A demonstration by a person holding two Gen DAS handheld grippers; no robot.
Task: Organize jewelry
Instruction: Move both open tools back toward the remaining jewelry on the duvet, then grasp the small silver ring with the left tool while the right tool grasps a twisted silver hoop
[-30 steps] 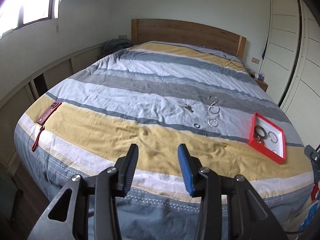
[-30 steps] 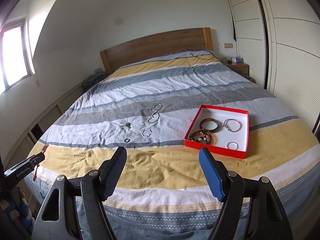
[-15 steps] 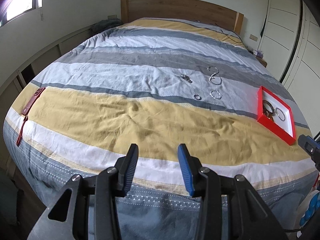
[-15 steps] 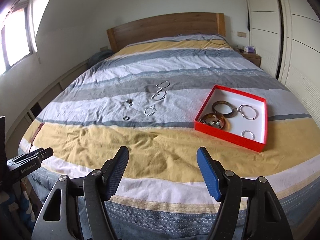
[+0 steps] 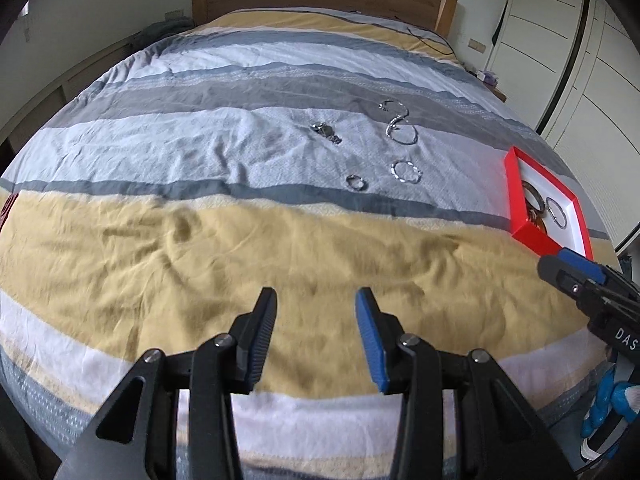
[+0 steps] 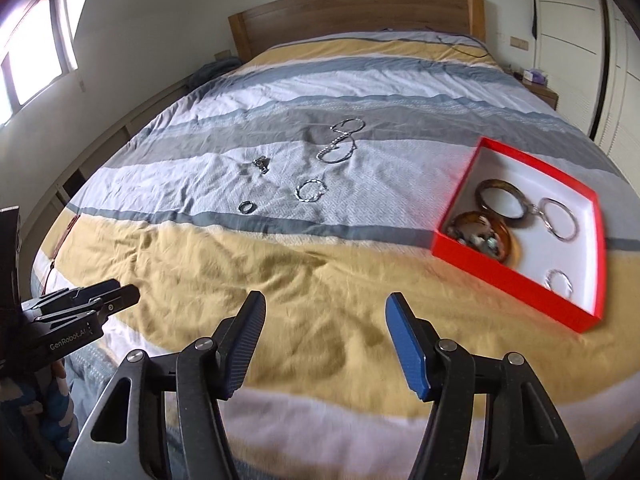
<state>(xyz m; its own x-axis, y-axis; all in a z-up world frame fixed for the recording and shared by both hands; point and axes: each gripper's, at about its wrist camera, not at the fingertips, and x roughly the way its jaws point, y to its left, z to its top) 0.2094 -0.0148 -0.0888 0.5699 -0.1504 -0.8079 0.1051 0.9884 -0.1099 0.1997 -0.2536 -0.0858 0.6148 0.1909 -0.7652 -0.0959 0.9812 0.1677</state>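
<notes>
Loose jewelry lies on the striped bedspread: a small ring (image 5: 356, 183) (image 6: 246, 207), a silver bracelet (image 5: 405, 171) (image 6: 310, 191), a chain necklace (image 5: 398, 124) (image 6: 340, 142) and a small dark piece (image 5: 326, 131) (image 6: 261, 164). A red tray (image 6: 516, 276) (image 5: 514, 196) to the right holds bangles and rings. My left gripper (image 5: 316, 312) is open and empty over the yellow stripe, well short of the jewelry. My right gripper (image 6: 324, 320) is open and empty, short of the tray's near left corner.
The bed (image 6: 280, 264) fills both views, with a wooden headboard (image 6: 352, 8) at the far end. White wardrobes (image 6: 580, 40) stand on the right, and a nightstand (image 6: 540, 94). A red strap (image 6: 64, 236) lies at the bed's left edge.
Both grippers have moved forward and lower over the bed, so the jewelry and the tray are nearer. Both have stayed open and empty.
</notes>
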